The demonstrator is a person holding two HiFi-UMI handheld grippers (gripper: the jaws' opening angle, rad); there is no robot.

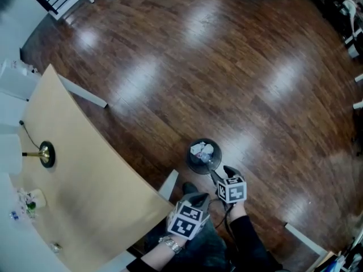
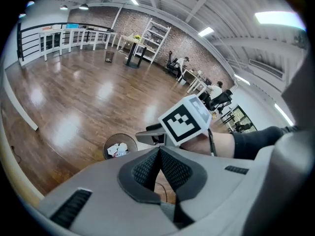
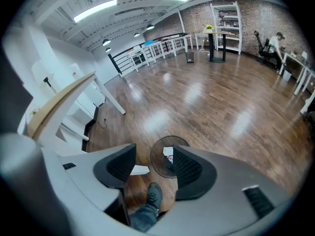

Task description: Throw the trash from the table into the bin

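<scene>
Crumpled white paper trash (image 1: pixel 202 149) is shown lying inside the round dark bin (image 1: pixel 190 162), which stands on the brown wooden floor (image 1: pixel 255 67) just ahead of and below both sets of fingers. The left gripper (image 2: pixel 160 150) is seen with its fingers pressed together on nothing. The right gripper (image 3: pixel 150 163) is seen with its fingers spread and empty, the bin framed in the gap beyond them. A few small pale items (image 1: pixel 31 200) are left on the pale curved wooden desk (image 1: pixel 96 197), well to the left of the left fingers; they are too small to be identified. If these are paper scraps like those in the bin, they are judged to be light, soft and easily crushed, neither slippery nor fragile. Each would best be taken across its bulk, not by a loose corner, and a light squeeze should be enough.
</scene>
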